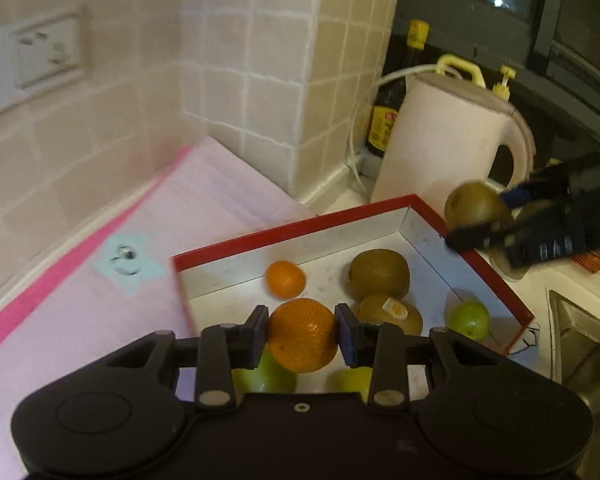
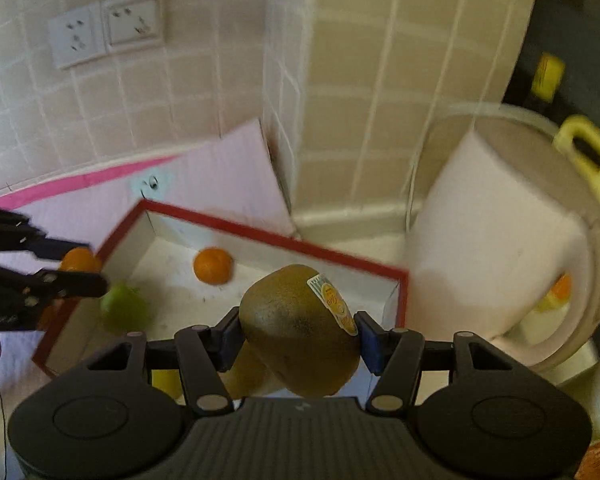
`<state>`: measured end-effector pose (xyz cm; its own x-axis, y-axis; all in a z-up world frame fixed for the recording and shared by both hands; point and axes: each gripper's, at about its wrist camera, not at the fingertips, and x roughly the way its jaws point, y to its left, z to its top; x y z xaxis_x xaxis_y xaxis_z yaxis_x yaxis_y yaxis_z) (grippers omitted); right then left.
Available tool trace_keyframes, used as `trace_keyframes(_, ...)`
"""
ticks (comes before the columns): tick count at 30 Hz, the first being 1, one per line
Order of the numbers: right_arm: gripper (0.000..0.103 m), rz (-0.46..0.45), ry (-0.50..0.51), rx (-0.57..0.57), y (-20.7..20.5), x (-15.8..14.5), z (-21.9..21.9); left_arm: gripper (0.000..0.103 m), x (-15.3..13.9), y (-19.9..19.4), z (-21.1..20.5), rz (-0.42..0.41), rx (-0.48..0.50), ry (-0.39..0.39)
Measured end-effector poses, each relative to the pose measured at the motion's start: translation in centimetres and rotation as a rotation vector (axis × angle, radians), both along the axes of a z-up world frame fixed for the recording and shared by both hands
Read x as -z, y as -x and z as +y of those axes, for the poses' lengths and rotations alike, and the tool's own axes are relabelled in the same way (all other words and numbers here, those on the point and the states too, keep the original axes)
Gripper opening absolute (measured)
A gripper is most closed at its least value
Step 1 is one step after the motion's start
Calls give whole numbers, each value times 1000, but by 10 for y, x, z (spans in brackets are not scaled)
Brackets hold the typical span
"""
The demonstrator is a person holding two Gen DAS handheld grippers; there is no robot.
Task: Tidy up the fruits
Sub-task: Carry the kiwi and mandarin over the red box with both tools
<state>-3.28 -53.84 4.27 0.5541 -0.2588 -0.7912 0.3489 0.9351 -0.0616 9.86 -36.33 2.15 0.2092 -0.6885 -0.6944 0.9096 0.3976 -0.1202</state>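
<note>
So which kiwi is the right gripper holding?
Find the red-rimmed box beside the white kettle. Over its far right corner, the right gripper pinches a kiwi in the air. The box's other kiwis lie on its floor; this one is lifted and has a sticker.

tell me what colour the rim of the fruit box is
Red. The box rim is red with pale inner walls, clearest in the left wrist view.

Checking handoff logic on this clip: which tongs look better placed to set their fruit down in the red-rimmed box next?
Probably left. The left tongs hold an orange directly over the box interior, above the other fruit. The right tongs grip a kiwi out by the box's corner near the kettle.
</note>
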Motion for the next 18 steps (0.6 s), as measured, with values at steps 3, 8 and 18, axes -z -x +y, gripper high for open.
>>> trace_keyframes(3, 60, 47, -20, 2, -7, 22, -4, 43, 18, -12, -31, 21, 14, -48)
trace_keyframes(8, 60, 135, 7, -9, -14, 48, -6, 43, 46, -23, -63, 80, 15, -115)
trace_keyframes(18, 60, 194, -38, -8, -28, 76, -23, 43, 69, -19, -71, 80, 39, -181)
